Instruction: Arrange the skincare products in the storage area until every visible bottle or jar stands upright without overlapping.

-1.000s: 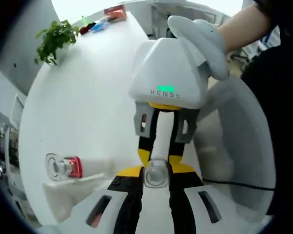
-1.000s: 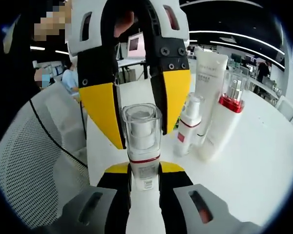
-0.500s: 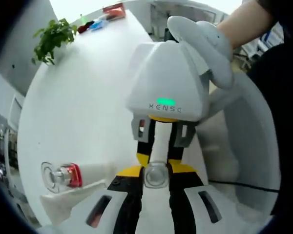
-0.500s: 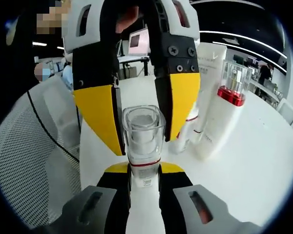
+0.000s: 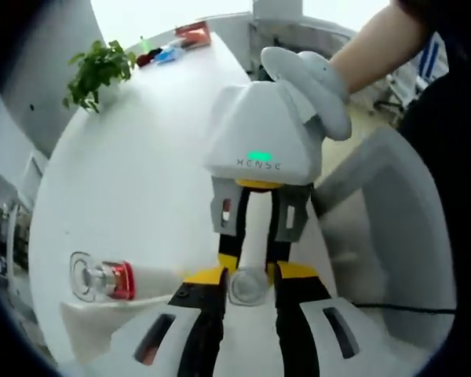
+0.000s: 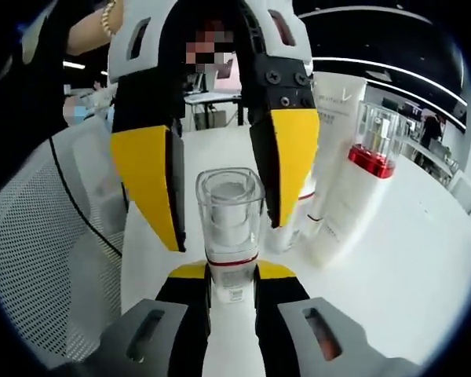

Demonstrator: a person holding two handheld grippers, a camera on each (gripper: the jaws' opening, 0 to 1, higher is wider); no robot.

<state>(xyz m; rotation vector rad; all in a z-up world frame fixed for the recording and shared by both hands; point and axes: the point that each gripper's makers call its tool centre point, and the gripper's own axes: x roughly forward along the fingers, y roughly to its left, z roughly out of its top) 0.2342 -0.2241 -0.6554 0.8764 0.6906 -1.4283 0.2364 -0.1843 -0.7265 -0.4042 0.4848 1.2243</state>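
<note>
Looking along the left claw (image 5: 247, 276), its jaws press a small clear-capped bottle (image 5: 248, 284) end-on, while the right claw (image 5: 261, 228) grips the same bottle's body from the far side; a red-collared bottle (image 5: 110, 280) lies toppled on the white surface (image 5: 141, 157). Switching to the right claw (image 6: 231, 281): pinched on the bottle (image 6: 229, 228), the left claw's (image 6: 220, 188) yellow pads straddling its cap with gaps showing. Handover, I'd say. Next: one releases, the other stands it beside the upright tube (image 6: 334, 126) and pump bottle (image 6: 353, 192).

The white housing of the right tongs (image 5: 253, 258) carries the lettering "XENSE" beneath a green light.
</note>
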